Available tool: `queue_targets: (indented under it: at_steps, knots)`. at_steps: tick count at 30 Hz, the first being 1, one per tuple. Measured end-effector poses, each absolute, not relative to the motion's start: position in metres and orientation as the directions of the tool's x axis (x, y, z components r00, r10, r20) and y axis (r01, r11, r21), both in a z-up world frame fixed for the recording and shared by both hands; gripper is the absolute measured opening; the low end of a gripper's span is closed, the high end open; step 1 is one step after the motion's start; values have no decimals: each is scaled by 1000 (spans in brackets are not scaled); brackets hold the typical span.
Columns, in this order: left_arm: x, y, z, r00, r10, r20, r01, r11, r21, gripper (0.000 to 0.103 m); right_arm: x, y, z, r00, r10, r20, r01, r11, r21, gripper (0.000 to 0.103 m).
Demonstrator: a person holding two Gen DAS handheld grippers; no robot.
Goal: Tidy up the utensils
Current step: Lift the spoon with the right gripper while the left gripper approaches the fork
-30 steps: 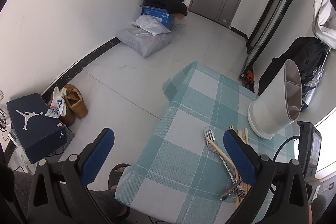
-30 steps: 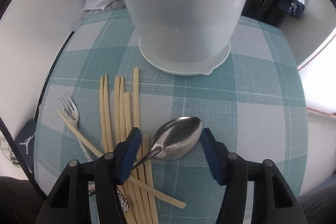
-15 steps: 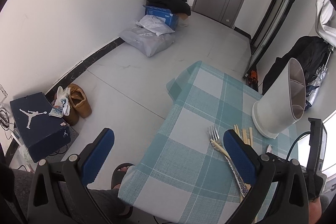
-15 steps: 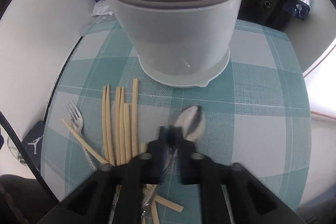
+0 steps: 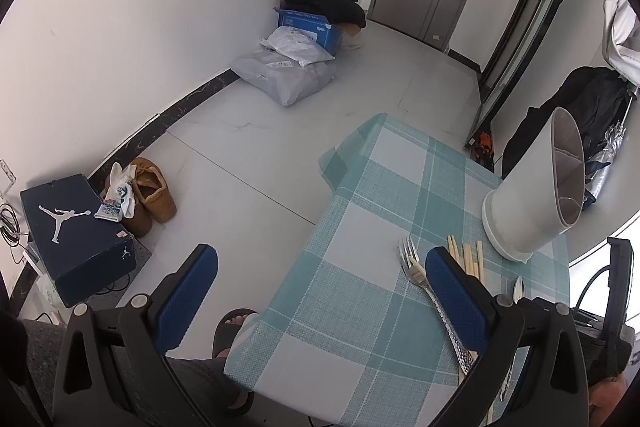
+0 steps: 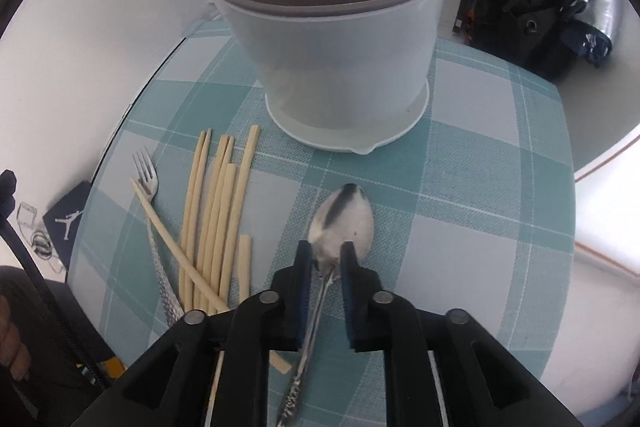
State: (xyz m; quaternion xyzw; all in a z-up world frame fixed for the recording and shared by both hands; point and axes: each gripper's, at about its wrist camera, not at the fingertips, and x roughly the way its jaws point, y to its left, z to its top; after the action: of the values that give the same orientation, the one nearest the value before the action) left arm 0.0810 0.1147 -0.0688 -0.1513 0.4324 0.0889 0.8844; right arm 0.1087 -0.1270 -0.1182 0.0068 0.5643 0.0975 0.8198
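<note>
While the checked table (image 6: 480, 187) carries everything, the white divided holder (image 6: 332, 39) stands with its visible compartments empty; beside it lie chopsticks (image 6: 216, 211), a fork (image 6: 146, 179); the right hand-held gripper (image 6: 326, 259), jaws opening, straddles the spoon (image 6: 344, 219); the left hand-held gripper (image 5: 320, 287) gapes empty.

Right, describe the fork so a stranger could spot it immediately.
Start at the white utensil holder on the checked tablecloth. Nearer the camera lies a row of pale chopsticks. The fork lies at their outer edge, the only pronged metal piece, one chopstick crossing it.
</note>
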Motion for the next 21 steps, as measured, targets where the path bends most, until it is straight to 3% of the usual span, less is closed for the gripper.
queue_targets:
  at_steps: [1, 6, 11, 14, 16, 21]
  knots:
    - [81, 115, -69, 611, 23, -791, -286, 939, -193, 102, 109, -131, -118, 347, 166, -923, -138, 983, 125, 42]
    - [81, 114, -69, 609, 25, -793, -286, 939, -190, 102, 116, -138, -123, 316, 180, -931, -125, 981, 148, 44]
    - [81, 115, -71, 603, 32, -797, -292, 939, -183, 102, 121, -122, -123, 338, 104, -936, -167, 985, 49, 52]
    - [82, 115, -73, 595, 40, -803, -296, 940, -172, 102, 121, -110, -121, 351, 63, -934, -190, 982, -5, 50]
    - [82, 115, -75, 591, 47, -805, -298, 941, -163, 102, 124, -112, -119, 359, 78, -930, -195, 981, 7, 36]
    - [85, 111, -80, 575, 67, -816, -296, 946, -131, 102, 123, -124, -119, 362, 130, -923, -206, 977, 57, 35]
